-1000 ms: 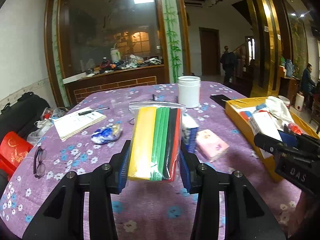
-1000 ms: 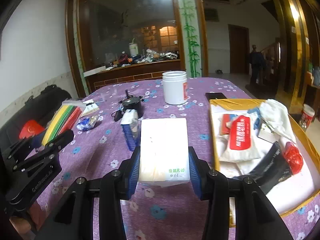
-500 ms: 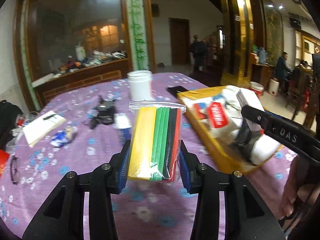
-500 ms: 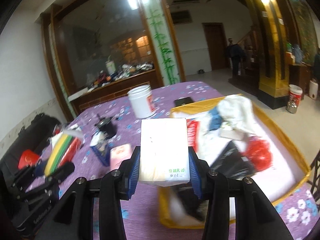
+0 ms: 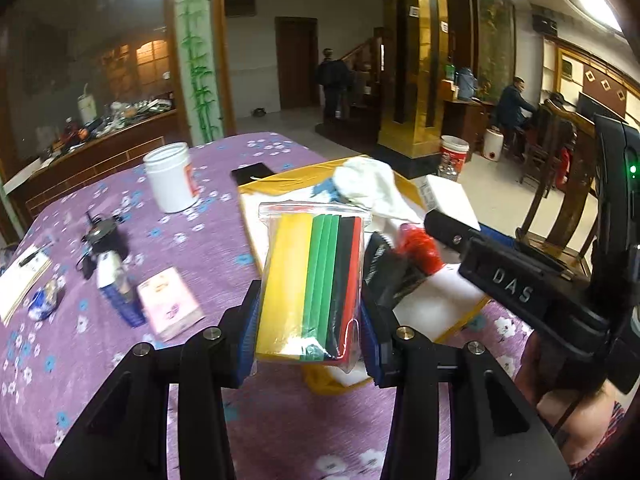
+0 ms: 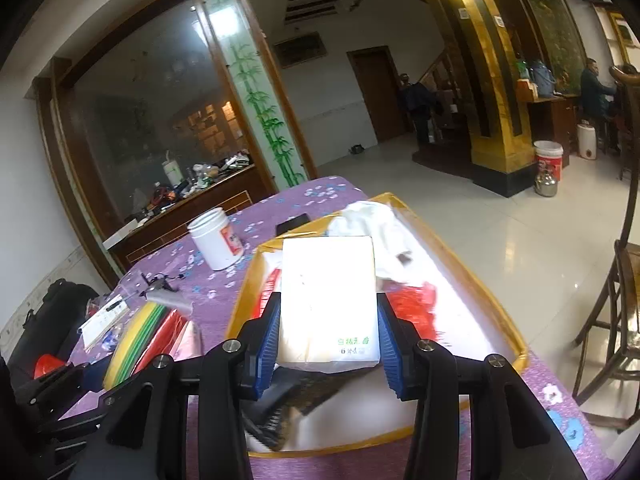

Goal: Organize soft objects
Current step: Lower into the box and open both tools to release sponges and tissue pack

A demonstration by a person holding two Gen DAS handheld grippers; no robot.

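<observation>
- In the left wrist view, the left gripper is seen low in the centre of the frame, its fingers closed on a clear bag of coloured foam sheets, which is held upright between the blue pads.
- The yellow, green, black and red layers of the bag are seen on edge, above the near edge of the yellow tray.
- In the right wrist view, the right gripper is closed on a white tissue pack, gripped by both sides and held over the tray in the centre of the frame.
- Inside the tray, a white cloth, a red item and a black item are seen.
- On the purple flowered counter, a white jar is placed in the upper left of the left view.
- A pink packet is found at mid left, with a blue-and-white packet just beside it.
</observation>
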